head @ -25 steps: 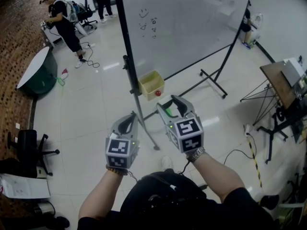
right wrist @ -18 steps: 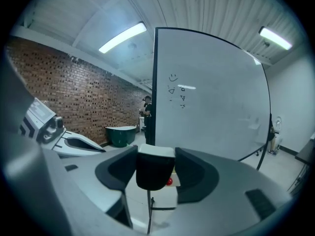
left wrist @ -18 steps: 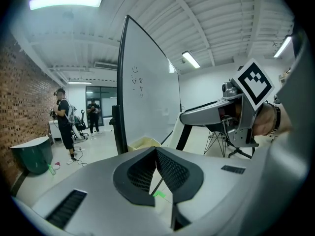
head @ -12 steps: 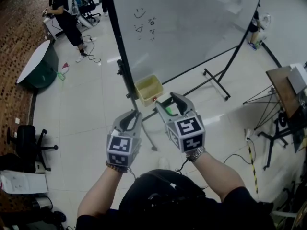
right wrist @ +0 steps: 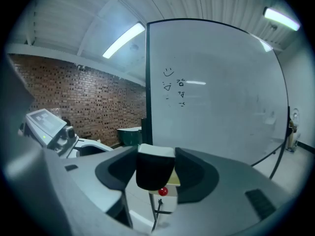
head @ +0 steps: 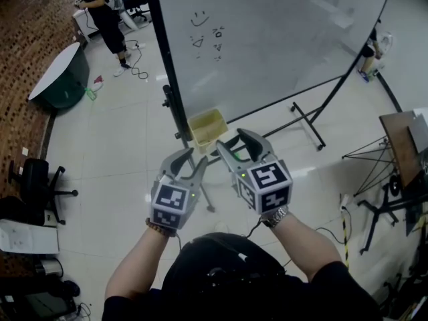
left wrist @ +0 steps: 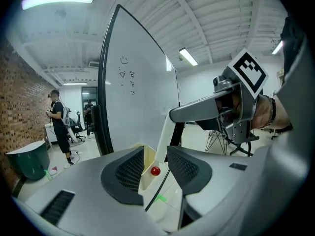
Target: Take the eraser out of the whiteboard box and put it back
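Black blocky eraser (right wrist: 153, 170) pinched in right gripper (head: 235, 142) jaws; left gripper (left wrist: 155, 156) jaws opening, empty.

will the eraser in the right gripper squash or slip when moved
The eraser looks blocky and undented between the jaws of the right gripper, so it is probably fairly stiff. Its dark, felt-like body likely grips well, so slipping seems unlikely.

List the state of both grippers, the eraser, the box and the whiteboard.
left gripper: jaws opening, nothing between them.
right gripper: shut on the eraser.
eraser: out of the box, between the right gripper's jaws.
box: open-topped, eraser not in it.
whiteboard: upright, a few marks drawn on it.
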Action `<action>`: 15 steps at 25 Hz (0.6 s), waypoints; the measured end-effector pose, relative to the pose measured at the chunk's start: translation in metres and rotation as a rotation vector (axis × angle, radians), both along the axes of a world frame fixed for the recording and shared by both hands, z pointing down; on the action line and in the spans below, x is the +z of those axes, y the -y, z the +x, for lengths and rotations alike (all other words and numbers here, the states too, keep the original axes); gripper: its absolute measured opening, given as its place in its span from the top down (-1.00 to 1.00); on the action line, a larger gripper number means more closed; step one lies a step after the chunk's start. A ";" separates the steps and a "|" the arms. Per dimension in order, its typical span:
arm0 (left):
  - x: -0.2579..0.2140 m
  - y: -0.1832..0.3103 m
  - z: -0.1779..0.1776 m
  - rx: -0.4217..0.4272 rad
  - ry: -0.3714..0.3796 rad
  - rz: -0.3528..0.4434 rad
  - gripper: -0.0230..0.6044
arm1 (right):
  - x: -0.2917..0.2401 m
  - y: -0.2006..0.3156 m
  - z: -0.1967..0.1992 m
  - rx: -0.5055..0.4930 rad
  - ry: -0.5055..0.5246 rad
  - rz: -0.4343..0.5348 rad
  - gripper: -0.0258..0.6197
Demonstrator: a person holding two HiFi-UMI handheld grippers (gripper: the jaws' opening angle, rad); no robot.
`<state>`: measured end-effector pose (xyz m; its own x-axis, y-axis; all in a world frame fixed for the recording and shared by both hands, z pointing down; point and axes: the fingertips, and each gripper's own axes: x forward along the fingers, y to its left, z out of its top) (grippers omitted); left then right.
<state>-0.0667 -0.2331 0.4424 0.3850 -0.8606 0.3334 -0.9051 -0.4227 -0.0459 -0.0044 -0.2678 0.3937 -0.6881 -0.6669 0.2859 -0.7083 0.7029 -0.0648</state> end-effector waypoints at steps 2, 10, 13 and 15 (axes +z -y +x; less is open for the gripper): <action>-0.001 0.002 0.006 0.009 0.022 0.000 0.37 | -0.001 0.001 -0.001 -0.023 0.007 -0.007 0.10; 0.004 0.011 0.019 0.034 0.109 0.008 0.30 | -0.003 0.004 -0.003 -0.091 0.034 -0.038 0.10; 0.011 0.014 0.018 0.042 0.132 -0.003 0.24 | -0.004 0.005 -0.006 -0.107 0.046 -0.051 0.10; 0.014 0.017 0.018 0.048 0.137 -0.001 0.24 | -0.003 0.005 -0.008 -0.115 0.056 -0.060 0.10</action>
